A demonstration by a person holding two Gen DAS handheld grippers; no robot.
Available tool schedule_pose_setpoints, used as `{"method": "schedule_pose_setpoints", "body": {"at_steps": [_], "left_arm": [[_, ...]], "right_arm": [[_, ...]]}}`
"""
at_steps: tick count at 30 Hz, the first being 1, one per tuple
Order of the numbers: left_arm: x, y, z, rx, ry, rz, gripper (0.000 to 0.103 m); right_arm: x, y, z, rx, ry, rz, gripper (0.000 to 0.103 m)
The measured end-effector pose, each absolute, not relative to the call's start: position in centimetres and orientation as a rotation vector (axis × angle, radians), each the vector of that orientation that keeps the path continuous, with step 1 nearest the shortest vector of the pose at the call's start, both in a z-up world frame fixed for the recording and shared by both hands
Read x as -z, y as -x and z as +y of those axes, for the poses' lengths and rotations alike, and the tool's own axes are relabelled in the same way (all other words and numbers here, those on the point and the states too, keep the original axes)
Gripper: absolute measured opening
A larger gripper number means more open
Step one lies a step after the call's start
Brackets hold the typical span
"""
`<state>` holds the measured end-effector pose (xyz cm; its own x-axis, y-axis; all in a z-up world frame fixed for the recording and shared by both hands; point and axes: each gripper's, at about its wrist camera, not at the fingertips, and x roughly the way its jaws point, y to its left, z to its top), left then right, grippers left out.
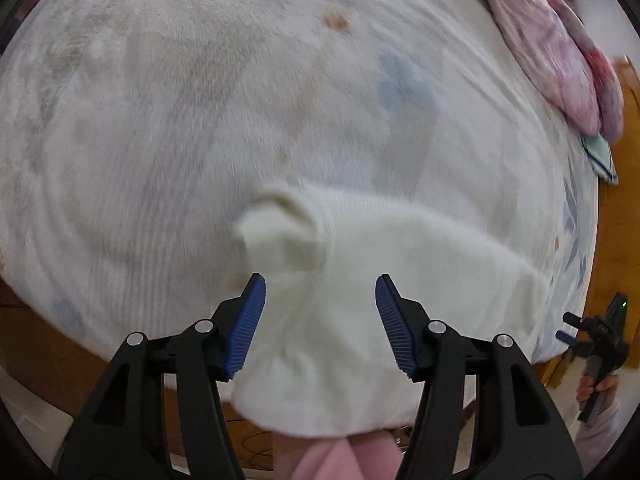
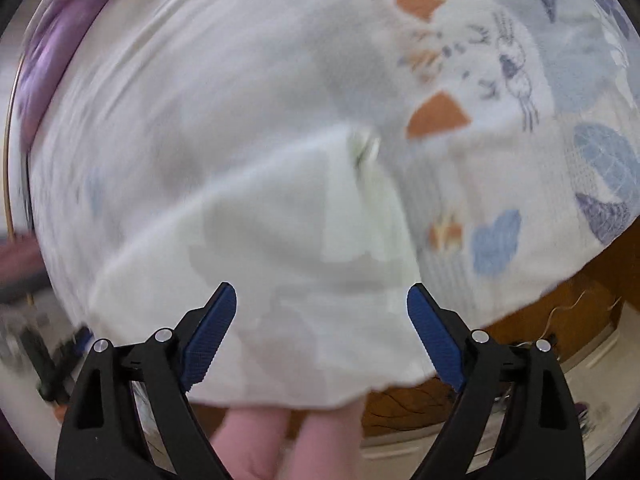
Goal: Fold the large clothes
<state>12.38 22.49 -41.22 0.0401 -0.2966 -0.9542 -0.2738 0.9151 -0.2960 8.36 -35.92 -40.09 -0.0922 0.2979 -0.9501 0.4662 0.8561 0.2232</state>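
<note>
In the left wrist view the left hand-held gripper point(image 1: 320, 284) points steeply down with its blue-padded jaws apart and nothing between the pads. Below it, at the bottom edge, is pink fabric point(image 1: 340, 456), apparently the person's clothing. Just past the fingertips lies the white garment point(image 1: 380, 280), a soft knit piece spread over the near edge of the bed point(image 1: 160, 120), its lower hem hanging slightly over the side. A cuff-like end of the garment is turned back on itself just beyond the left finger. The picture is blurred, so finer folds cannot be made out.

At the right edge of that view the right hand-held gripper point(image 1: 576, 328) shows small, held in a hand point(image 1: 596, 390) beside the bed's corner.

In the right wrist view the right hand-held gripper point(image 2: 322, 294) also has its jaws wide apart, empty, above the same garment point(image 2: 260, 260), whose edge overhangs the bed here too.

Farther off, the bedsheet point(image 2: 500, 140) carries blue and orange printed shapes. At the far side of the bed lies a pink and purple quilt point(image 1: 560, 48), bunched along the edge. Brown wooden floor point(image 1: 624, 216) shows beyond the bed.
</note>
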Motion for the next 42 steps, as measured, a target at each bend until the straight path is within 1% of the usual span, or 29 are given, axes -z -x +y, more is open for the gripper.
{"method": "schedule_pose_setpoints", "body": {"at_steps": [4,8,12,15,18,21,22,26,28,29,30,31,32,33,34,35,36,37,38,42], "left_arm": [[43.7,-14.7,22.9,0.002,0.493,1.609,0.059],[45.8,-15.7,23.2,0.005,0.511,1.643,0.059],[46.9,-15.8,23.5,0.022,0.527,1.655,0.064],[47.8,-16.1,23.8,0.024,0.543,1.665,0.067],[49.0,-16.6,24.0,-0.008,0.593,1.683,0.067],[49.5,-17.0,23.5,-0.018,0.572,1.695,0.067],[49.5,-17.1,23.3,-0.019,0.561,1.694,0.066],[50.0,-16.9,22.2,-0.021,0.528,1.657,0.054],[50.1,-16.5,21.7,-0.016,0.496,1.632,0.053],[50.0,-16.3,21.5,-0.016,0.485,1.619,0.050],[49.8,-16.1,21.4,-0.017,0.477,1.609,0.045],[49.6,-15.8,21.3,-0.020,0.470,1.600,0.041],[49.4,-15.7,21.1,-0.024,0.462,1.591,0.034],[49.2,-15.6,20.9,-0.026,0.454,1.585,0.027],[48.9,-15.5,20.4,-0.031,0.437,1.576,0.024],[48.4,-15.4,20.1,-0.035,0.424,1.568,0.020],[48.0,-15.2,20.0,-0.041,0.417,1.562,0.017],[47.5,-15.1,19.7,-0.050,0.413,1.550,0.016],[47.0,-15.1,19.6,-0.056,0.419,1.538,0.015],[44.5,-14.9,19.7,-0.069,0.489,1.475,0.012]], "right_arm": [[43.1,-11.1,-38.2,0.235,-0.662,1.702,0.084],[45.8,-11.7,-37.1,0.296,-0.666,1.728,0.084],[47.1,-11.6,-36.9,0.342,-0.687,1.728,0.084],[48.6,-12.2,-34.6,0.358,-0.703,1.736,0.084],[49.9,-12.7,-33.3,0.370,-0.717,1.745,0.084],[51.1,-13.0,-31.8,0.380,-0.730,1.754,0.085],[51.2,-13.1,-31.7,0.383,-0.737,1.756,0.086],[53.7,-14.6,-31.5,0.372,-0.766,1.770,0.088],[54.6,-14.4,-31.5,0.353,-0.783,1.776,0.090],[55.2,-14.1,-31.4,0.341,-0.806,1.771,0.090],[55.7,-13.8,-31.3,0.336,-0.825,1.761,0.089],[55.9,-13.5,-31.2,0.335,-0.836,1.747,0.084],[55.7,-13.1,-32.2,0.329,-0.839,1.733,0.073],[55.7,-12.9,-31.9,0.321,-0.841,1.723,0.066],[55.3,-12.7,-31.4,0.316,-0.826,1.715,0.052],[54.3,-11.9,-31.2,0.312,-0.812,1.703,0.040],[53.6,-11.5,-31.0,0.311,-0.802,1.689,0.037],[53.3,-11.3,-30.9,0.308,-0.803,1.679,0.029],[52.6,-10.9,-30.8,0.303,-0.813,1.662,0.025],[49.8,-10.6,-30.7,0.261,-0.828,1.586,0.021]]}}
